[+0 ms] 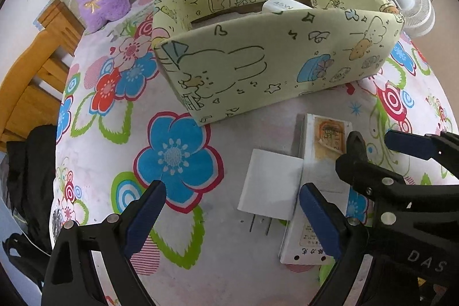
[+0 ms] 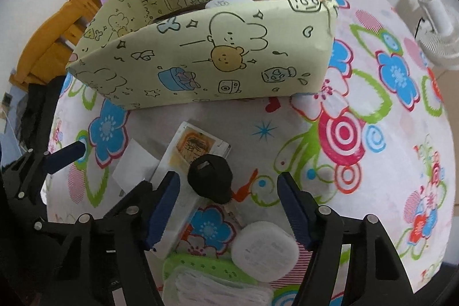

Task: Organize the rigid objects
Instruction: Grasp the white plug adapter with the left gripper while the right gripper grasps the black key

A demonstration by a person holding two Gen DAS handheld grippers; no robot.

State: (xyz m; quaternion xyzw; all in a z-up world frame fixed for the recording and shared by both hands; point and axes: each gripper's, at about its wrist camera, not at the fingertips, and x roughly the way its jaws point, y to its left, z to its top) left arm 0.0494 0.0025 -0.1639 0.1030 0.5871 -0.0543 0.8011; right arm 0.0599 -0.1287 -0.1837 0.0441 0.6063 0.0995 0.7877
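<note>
- Yellow-green cartoon-print paper box (image 1: 272, 59) on the floral tablecloth (image 1: 229, 271), a white charger (image 1: 279, 5) inside.
- Left gripper (image 1: 232, 217) jaws wide, empty, over the white square plug adapter (image 1: 271, 184).
- Right gripper (image 2: 228, 208) jaws wide, empty; black round knob (image 2: 210, 177) between its fingers, on the flat white printed card box (image 2: 183, 162).
- White round puck (image 2: 265, 250) just below.

My left gripper (image 1: 231, 217) at lower frame, black plastic arms, dark blue ribbed pads, round silver screws, white letters "DAS" at lower right, my right gripper (image 2: 229, 208) at lower frame, same black arms, blue pads, silver screws
</note>
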